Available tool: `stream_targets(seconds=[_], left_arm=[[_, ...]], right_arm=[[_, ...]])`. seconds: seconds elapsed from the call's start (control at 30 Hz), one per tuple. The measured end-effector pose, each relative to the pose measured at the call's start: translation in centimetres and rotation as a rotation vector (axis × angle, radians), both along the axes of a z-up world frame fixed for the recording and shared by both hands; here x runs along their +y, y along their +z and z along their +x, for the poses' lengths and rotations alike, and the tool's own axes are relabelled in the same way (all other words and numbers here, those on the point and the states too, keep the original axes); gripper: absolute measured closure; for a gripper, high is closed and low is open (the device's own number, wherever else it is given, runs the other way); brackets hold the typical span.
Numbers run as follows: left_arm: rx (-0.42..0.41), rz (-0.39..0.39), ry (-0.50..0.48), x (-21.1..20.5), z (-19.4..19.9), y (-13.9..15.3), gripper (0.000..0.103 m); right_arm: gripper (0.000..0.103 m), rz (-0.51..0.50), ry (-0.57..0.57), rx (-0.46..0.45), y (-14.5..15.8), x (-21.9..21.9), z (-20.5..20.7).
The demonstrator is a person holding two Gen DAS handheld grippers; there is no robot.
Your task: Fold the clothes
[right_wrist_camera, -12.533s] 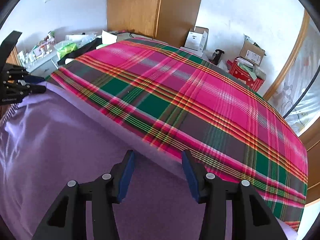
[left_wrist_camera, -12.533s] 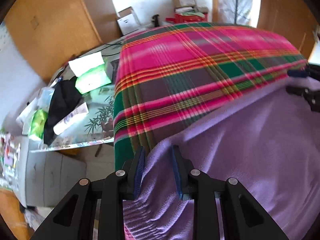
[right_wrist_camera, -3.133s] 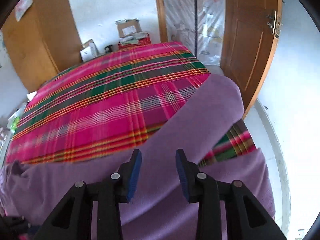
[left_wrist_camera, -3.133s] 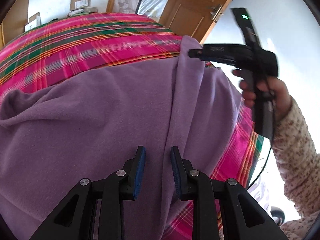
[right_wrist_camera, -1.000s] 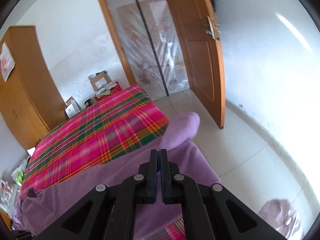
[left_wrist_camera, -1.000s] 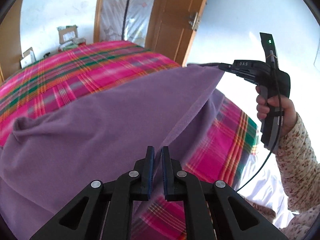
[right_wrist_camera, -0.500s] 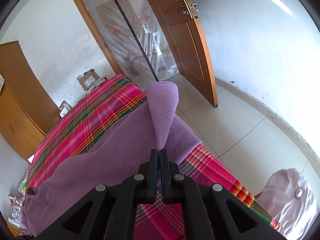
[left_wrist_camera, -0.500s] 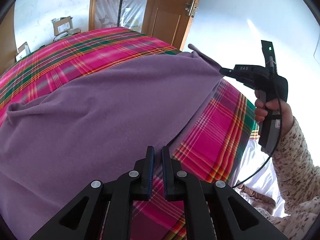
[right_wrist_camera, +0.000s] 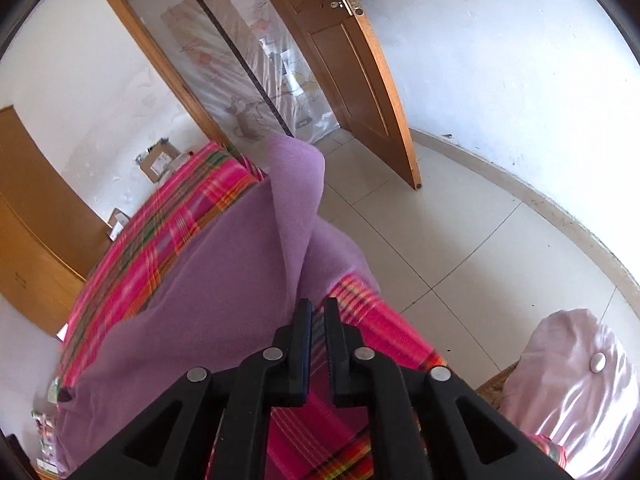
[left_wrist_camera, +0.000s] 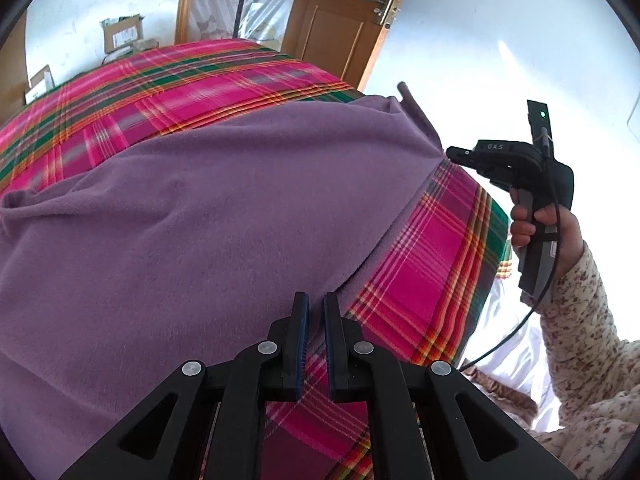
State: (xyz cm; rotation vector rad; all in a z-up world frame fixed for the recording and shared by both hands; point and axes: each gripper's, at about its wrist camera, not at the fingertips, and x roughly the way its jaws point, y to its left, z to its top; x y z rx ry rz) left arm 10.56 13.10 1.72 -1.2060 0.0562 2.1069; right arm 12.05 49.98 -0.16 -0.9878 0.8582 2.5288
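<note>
A purple fleece garment [left_wrist_camera: 208,216] lies spread over a bed with a pink plaid cover [left_wrist_camera: 424,264]. My left gripper [left_wrist_camera: 315,309] is nearly shut, its tips at the garment's near edge; I cannot tell whether cloth is between them. My right gripper [left_wrist_camera: 448,153], seen in the left wrist view, meets the garment's far right corner. In the right wrist view the right gripper [right_wrist_camera: 316,314] is nearly shut at a raised flap of the purple garment [right_wrist_camera: 240,264].
A wooden door [right_wrist_camera: 352,68] stands open to the right of a plastic-covered doorway. Pale tiled floor [right_wrist_camera: 460,240] lies beside the bed. Cardboard boxes [left_wrist_camera: 120,34] sit beyond the bed. A pale pink cushion [right_wrist_camera: 572,392] is at the lower right.
The lifted purple edge has come down flatter onto the bed. Both grippers have moved lower and toward the bed's right side, and their jaws now show a slightly wider gap.
</note>
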Motion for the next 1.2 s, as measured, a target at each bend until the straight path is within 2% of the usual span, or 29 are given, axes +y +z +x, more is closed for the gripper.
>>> stream_targets(seconds=[0.07, 0.2, 0.27, 0.3, 0.37, 0.67, 0.83, 0.9, 1.07, 1.13, 1.2], left_arm=[[-0.011, 0.021, -0.012, 0.0, -0.1, 0.3, 0.095], [-0.024, 0.071, -0.021, -0.1, -0.6, 1.0, 0.095], [-0.031, 0.087, -0.021, 0.0, -0.9, 1.1, 0.095], [-0.034, 0.09, -0.02, 0.0, -1.0, 1.1, 0.095], [-0.045, 0.091, -0.021, 0.2, -1.4, 0.9, 0.095], [-0.099, 0.087, -0.016, 0.9, -2.4, -0.2, 0.095], [-0.133, 0.083, -0.01, 1.4, -2.8, -0.8, 0.092], [-0.136, 0.082, -0.008, 1.5, -2.9, -0.9, 0.092], [-0.138, 0.081, -0.001, 1.8, -3.0, -1.0, 0.092], [-0.139, 0.08, 0.003, 1.8, -3.1, -0.9, 0.092], [-0.141, 0.08, 0.008, 1.7, -3.1, -0.9, 0.092]], right_arm=[[0.095, 0.013, -0.017, 0.017, 0.7, 0.5, 0.0], [0.093, -0.05, -0.028, 0.016, 0.1, 2.0, -1.4], [0.088, -0.082, -0.034, 0.015, -0.2, 2.7, -2.1], [0.085, -0.098, -0.037, 0.014, -0.3, 3.0, -2.4], [0.073, -0.13, -0.042, 0.014, -0.6, 3.8, -3.1], [0.059, -0.239, -0.041, 0.02, -1.8, 5.9, -5.2], [0.059, -0.266, -0.015, 0.034, -2.2, 6.0, -5.5], [0.062, -0.277, -0.004, 0.039, -2.4, 6.0, -5.6], [0.093, -0.304, 0.022, 0.053, -2.8, 6.2, -5.8], [0.096, -0.305, 0.03, 0.06, -2.8, 6.2, -5.9], [0.097, -0.245, 0.017, 0.094, -1.7, 6.0, -5.4]])
